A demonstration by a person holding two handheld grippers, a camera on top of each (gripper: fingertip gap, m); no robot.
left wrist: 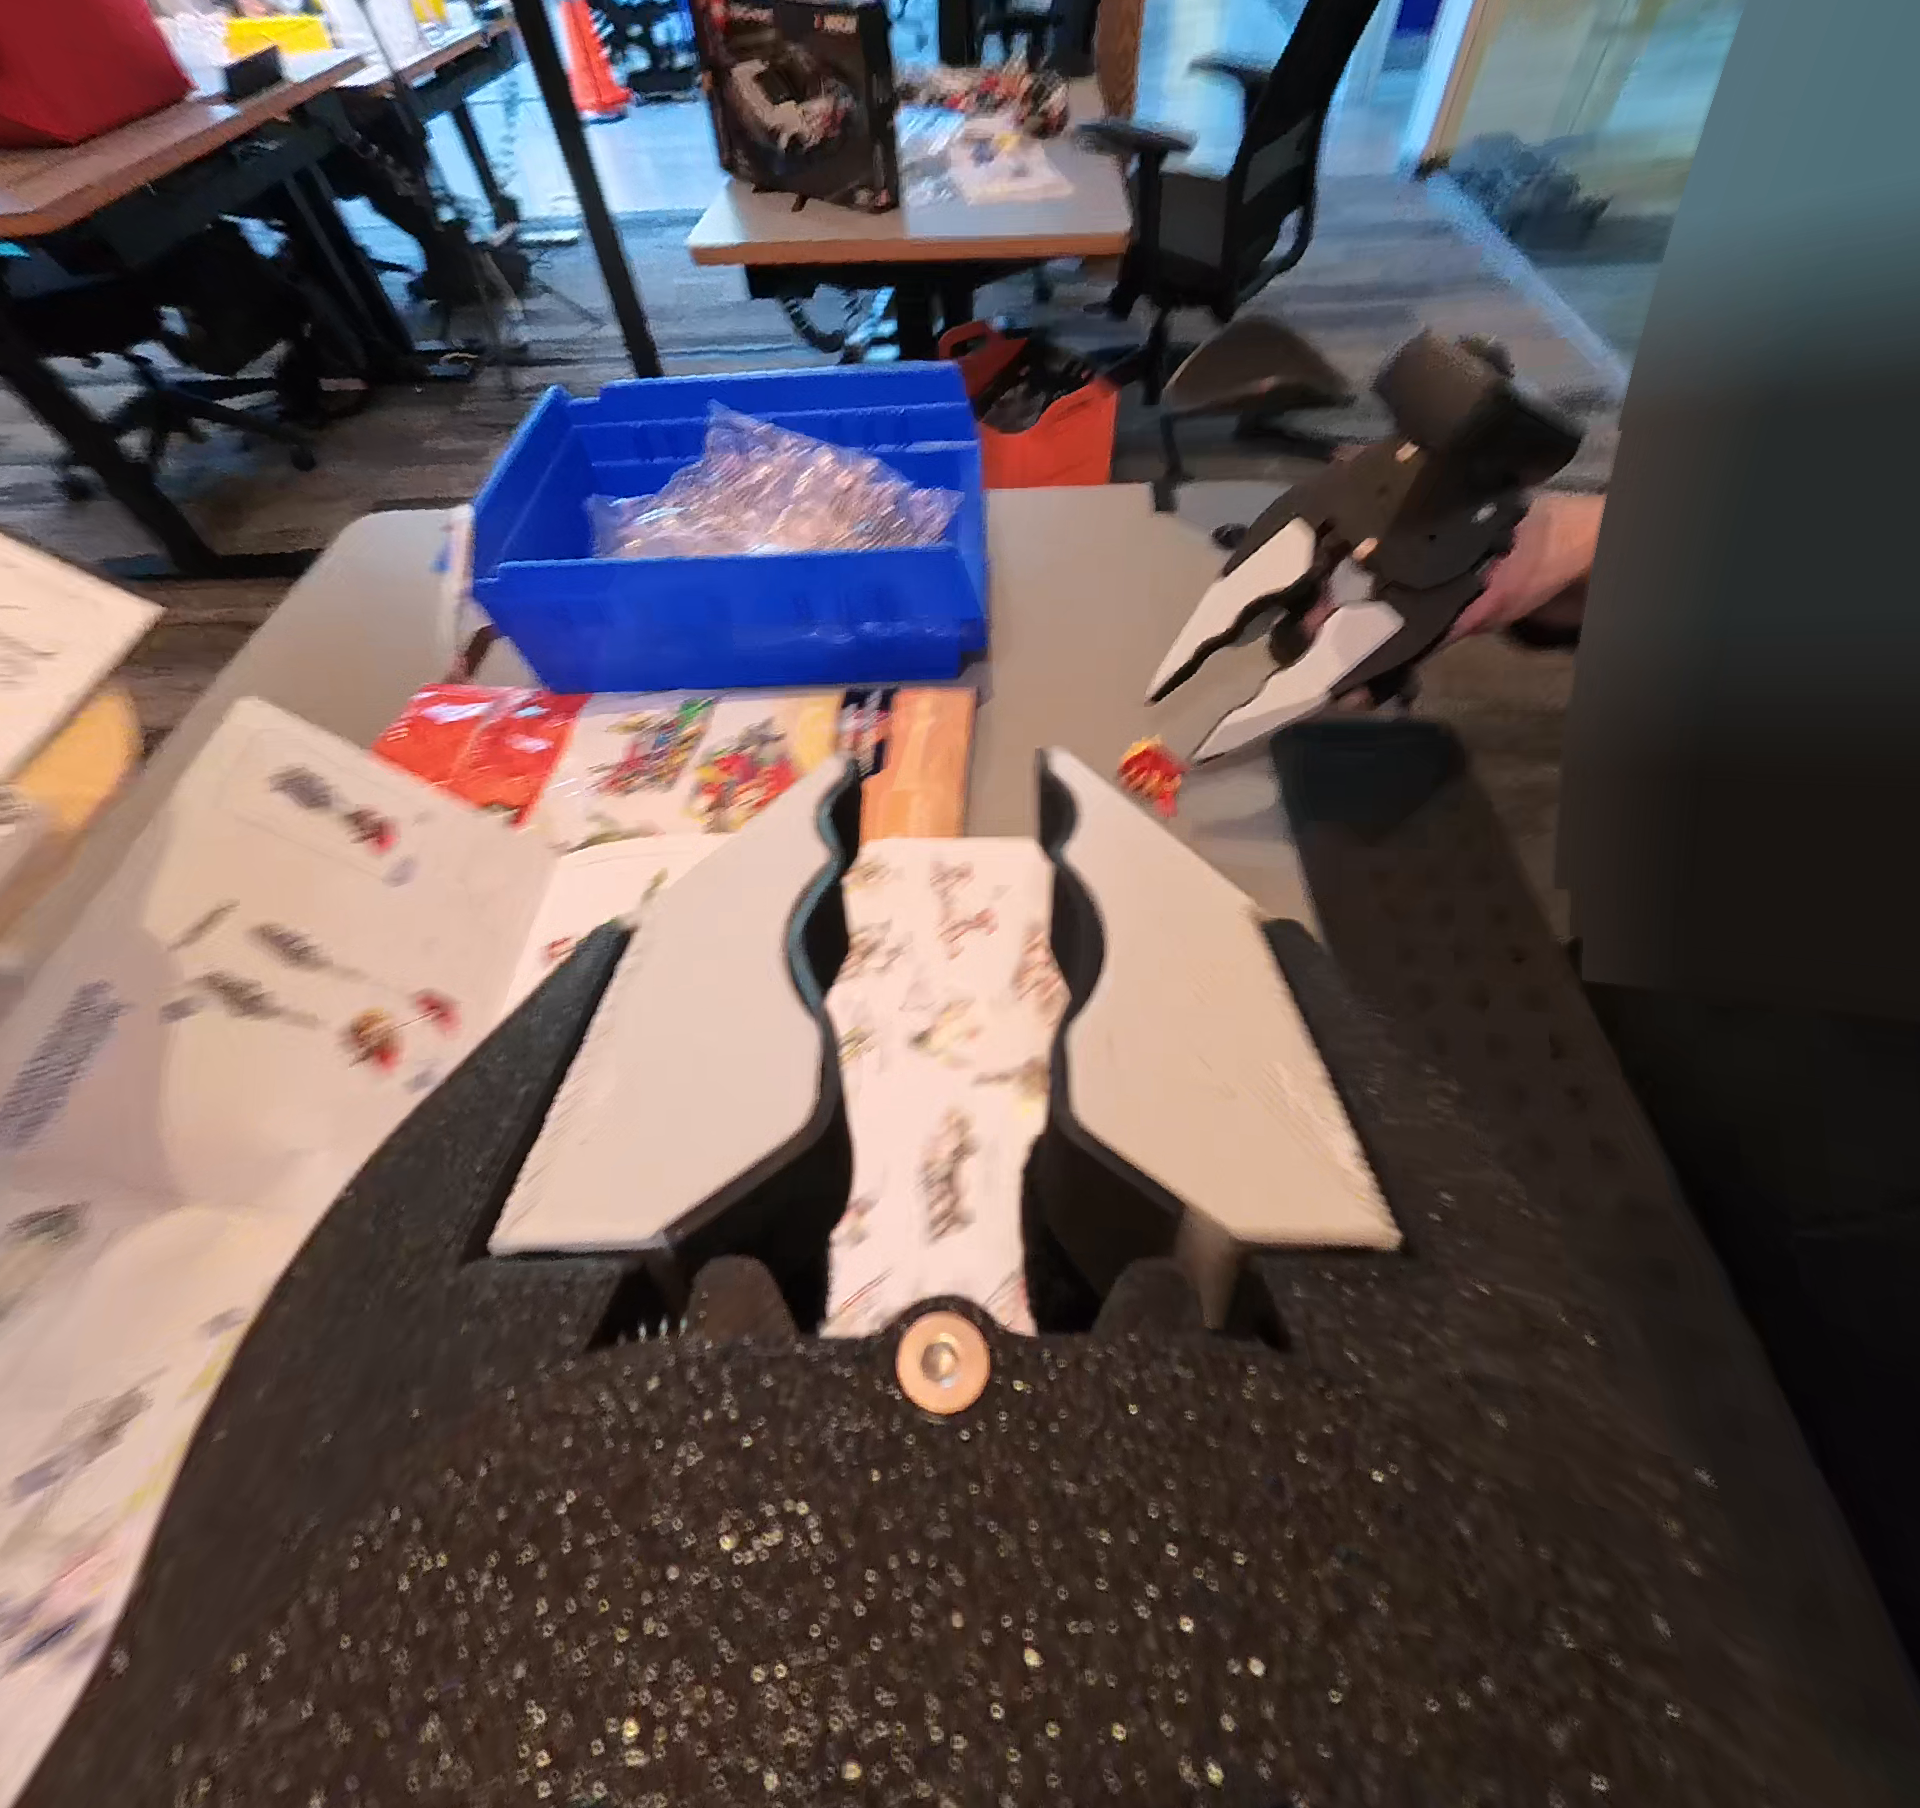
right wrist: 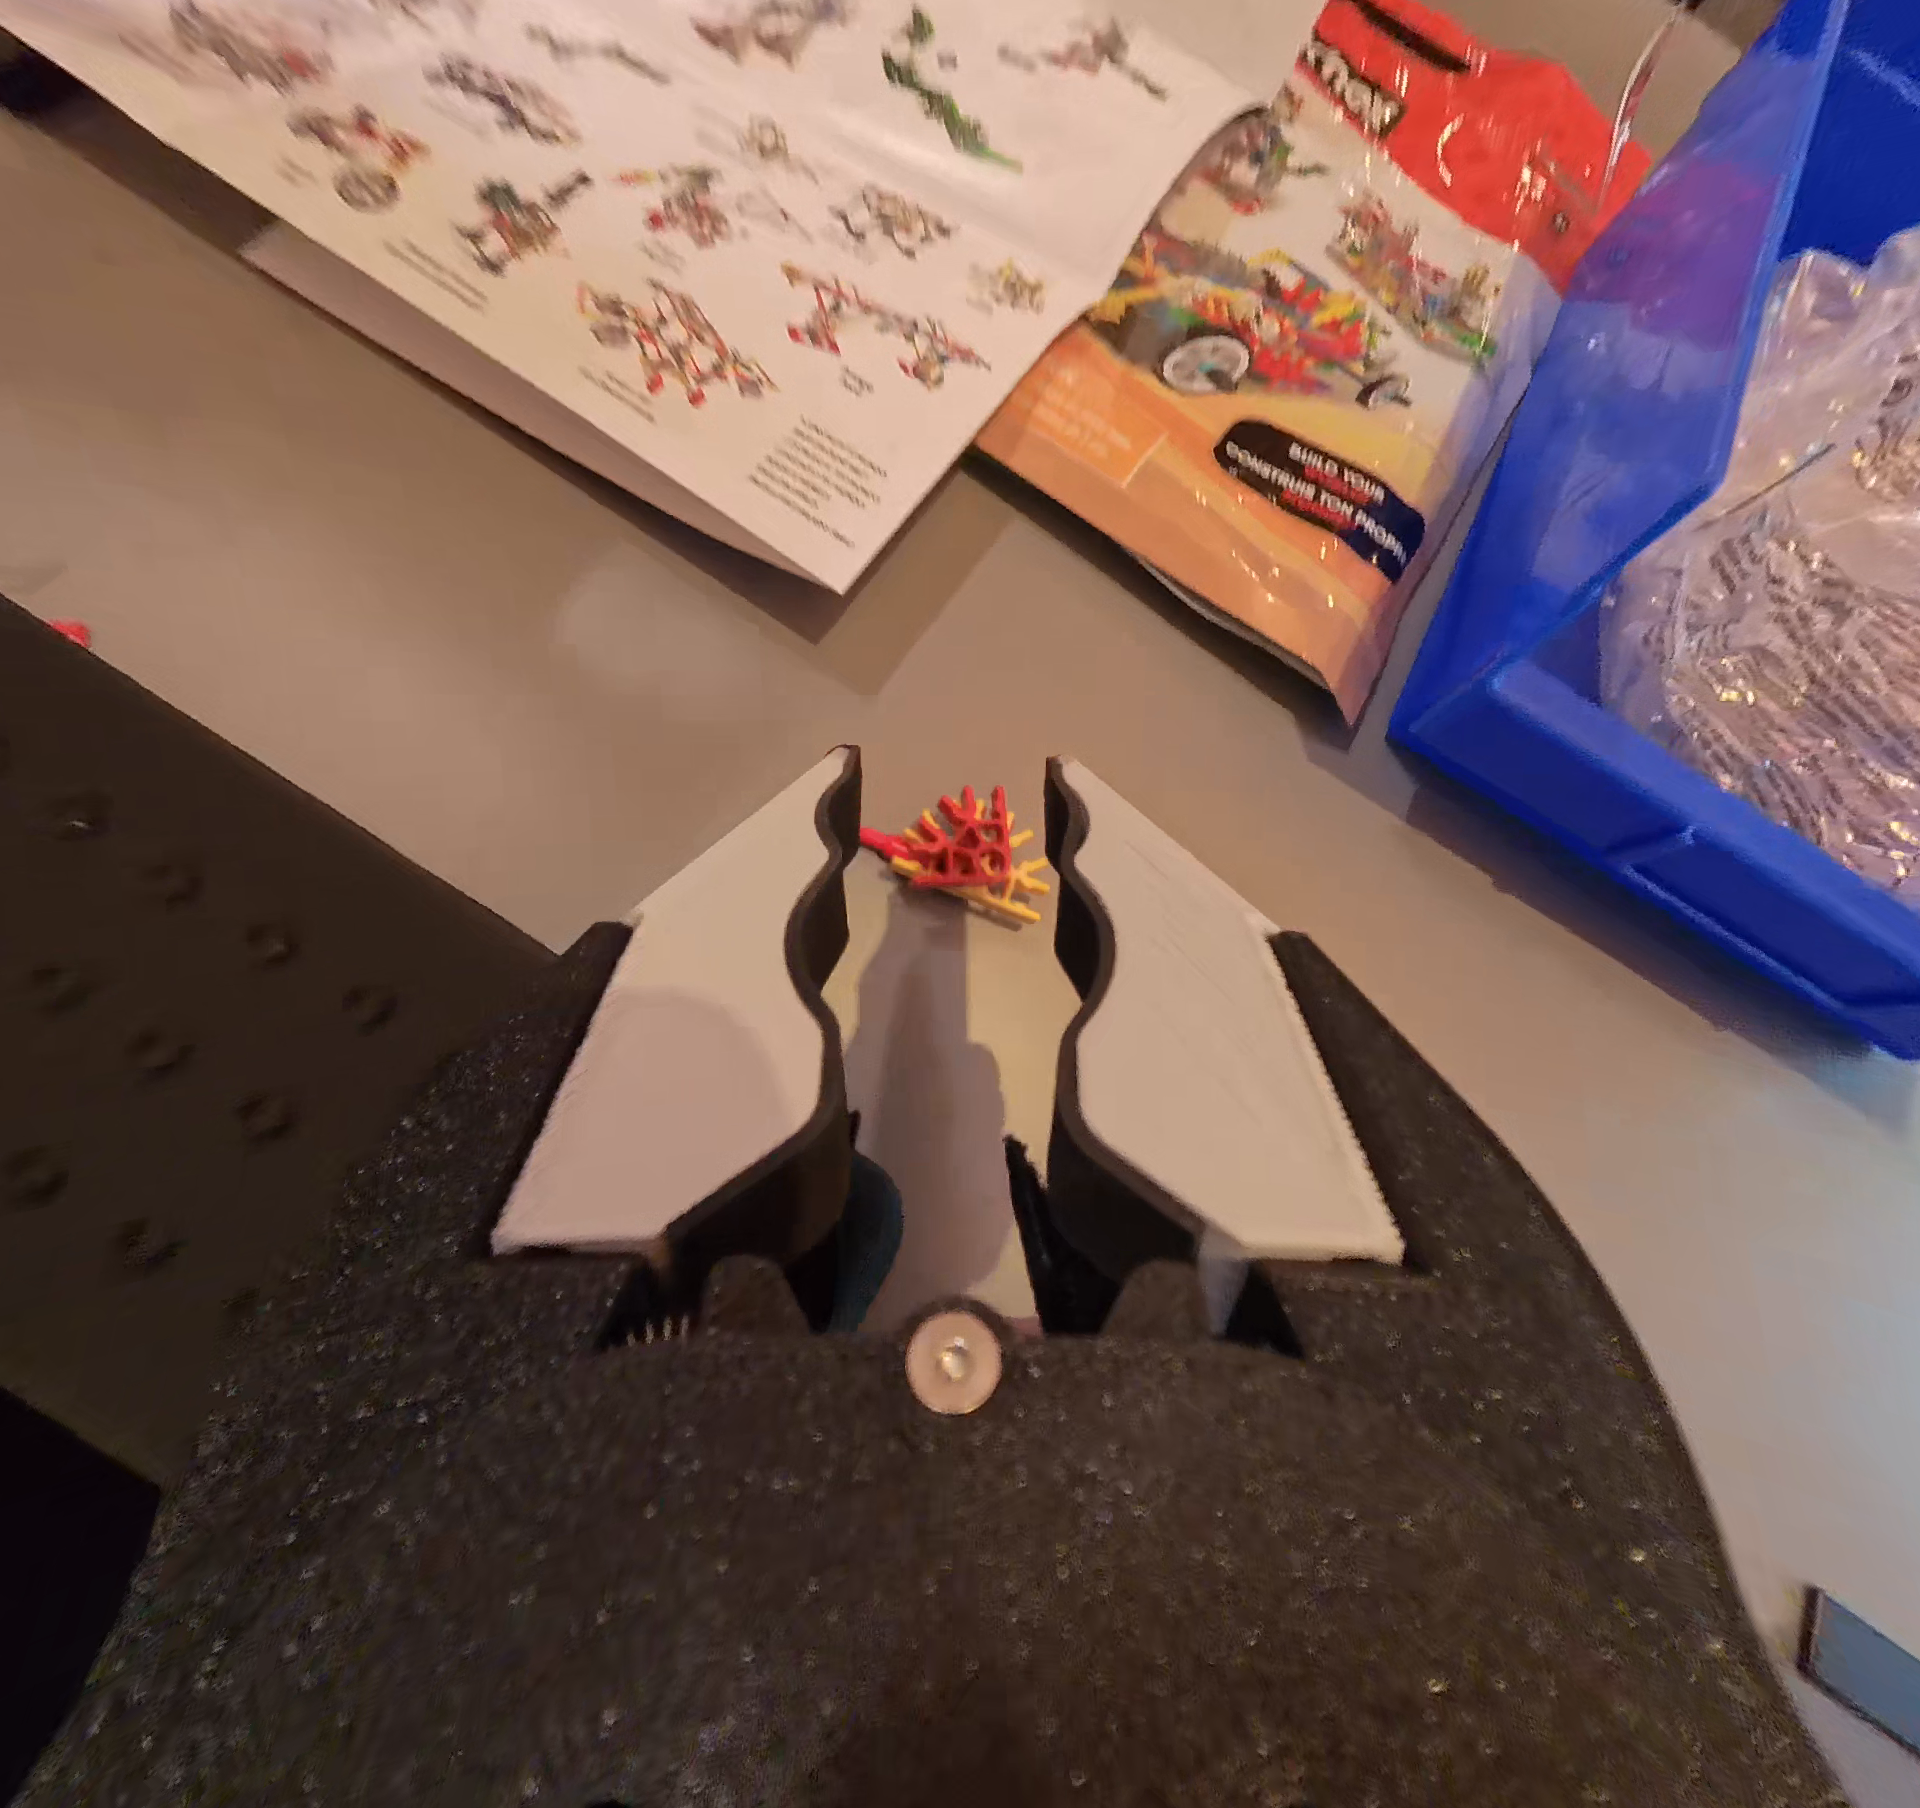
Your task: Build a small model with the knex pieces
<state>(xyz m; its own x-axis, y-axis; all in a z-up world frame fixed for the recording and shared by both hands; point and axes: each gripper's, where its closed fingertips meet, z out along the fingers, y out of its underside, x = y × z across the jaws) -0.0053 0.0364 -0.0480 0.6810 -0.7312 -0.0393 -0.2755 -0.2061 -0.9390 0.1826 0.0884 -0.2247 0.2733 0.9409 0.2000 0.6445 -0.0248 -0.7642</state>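
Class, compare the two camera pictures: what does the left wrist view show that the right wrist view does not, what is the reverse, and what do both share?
Only the left wrist view shows the room beyond: the black office chair, the dark printed box on a far desk, and the right tongs from outside, in a hand.

Only the right wrist view shows the small red and yellow plastic connector cluster lying between its open fingers.

Both show the blue plastic bin holding a clear bag, the white instruction sheet and the grey table.
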